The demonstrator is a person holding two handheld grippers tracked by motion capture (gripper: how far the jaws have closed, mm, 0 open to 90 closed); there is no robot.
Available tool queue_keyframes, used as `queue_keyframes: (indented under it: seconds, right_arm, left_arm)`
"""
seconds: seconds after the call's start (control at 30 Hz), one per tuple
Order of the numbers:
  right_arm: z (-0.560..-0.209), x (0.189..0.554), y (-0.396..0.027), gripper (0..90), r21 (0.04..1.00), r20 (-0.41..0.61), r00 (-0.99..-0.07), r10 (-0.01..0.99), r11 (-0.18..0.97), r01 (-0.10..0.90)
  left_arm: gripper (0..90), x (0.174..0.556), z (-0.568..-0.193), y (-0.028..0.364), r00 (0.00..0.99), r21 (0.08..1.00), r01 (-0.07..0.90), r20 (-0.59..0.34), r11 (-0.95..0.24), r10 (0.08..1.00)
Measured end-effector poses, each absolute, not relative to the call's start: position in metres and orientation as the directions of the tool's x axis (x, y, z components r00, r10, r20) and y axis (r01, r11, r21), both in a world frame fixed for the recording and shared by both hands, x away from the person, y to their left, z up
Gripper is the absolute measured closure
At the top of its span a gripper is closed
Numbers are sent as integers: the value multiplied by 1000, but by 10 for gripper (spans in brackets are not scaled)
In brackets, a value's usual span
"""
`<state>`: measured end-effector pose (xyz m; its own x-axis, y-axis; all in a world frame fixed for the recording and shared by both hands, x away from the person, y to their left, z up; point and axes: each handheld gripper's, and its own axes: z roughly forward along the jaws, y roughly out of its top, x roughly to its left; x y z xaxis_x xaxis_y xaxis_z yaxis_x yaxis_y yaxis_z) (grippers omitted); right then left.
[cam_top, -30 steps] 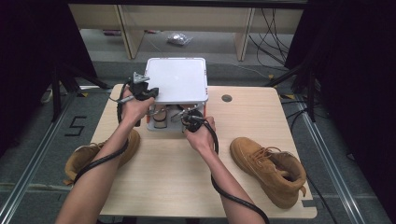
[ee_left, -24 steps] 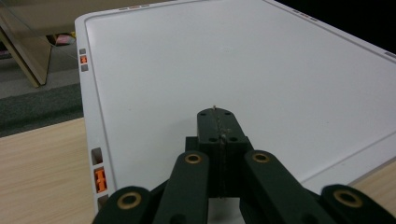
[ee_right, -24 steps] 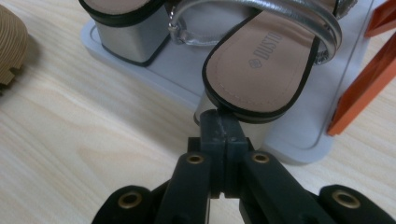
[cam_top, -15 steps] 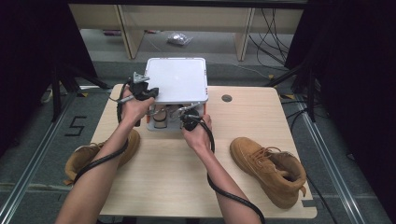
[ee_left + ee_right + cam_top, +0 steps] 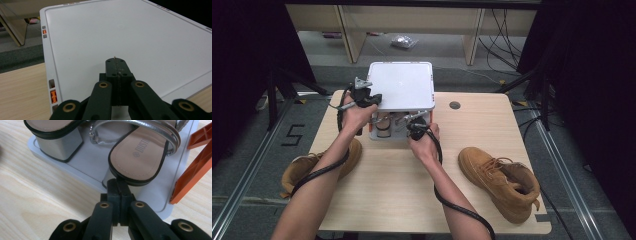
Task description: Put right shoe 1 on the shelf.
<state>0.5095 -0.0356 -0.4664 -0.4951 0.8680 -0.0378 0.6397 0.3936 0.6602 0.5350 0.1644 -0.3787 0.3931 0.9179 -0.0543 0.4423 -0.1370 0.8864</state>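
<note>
On the near part of the tabletop a tan boot lies at the right, and another tan boot sits off the left edge. Farther in, the right gripper has its jaws fully closed, empty, tips at the heel of a silver sandal on the white rack's lower tray. Beyond, the left gripper, jaws also closed and empty, rests over the rack's white top panel.

The right tongs, jaws pressed together, sit right at the heel of a silver-strapped sandal on a pale grey tray, wooden worktop beneath.
</note>
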Motion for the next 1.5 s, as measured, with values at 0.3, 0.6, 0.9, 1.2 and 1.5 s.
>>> queue_keyframes:
  seconds: [0.3,0.6,0.9,1.2,1.5]
  right_arm:
    - [-468,512,-36,900,668,-52,-495,867,399,628]
    - [-469,516,-37,900,672,-66,-498,865,408,618]
    - [-469,516,-37,891,674,-69,-507,859,415,611]
    - [-460,506,-45,757,668,-41,-528,848,416,616]
    - [-441,488,-71,578,656,-9,-528,849,404,638]
  left_arm:
    - [895,535,-378,164,393,886,443,-53,-138,918]
    - [895,535,-378,164,392,886,442,-53,-138,919]
    - [895,535,-378,164,391,887,442,-55,-135,919]
    - [895,534,-379,165,393,890,436,-58,-130,918]
    - [895,534,-379,165,394,891,432,-51,-136,918]
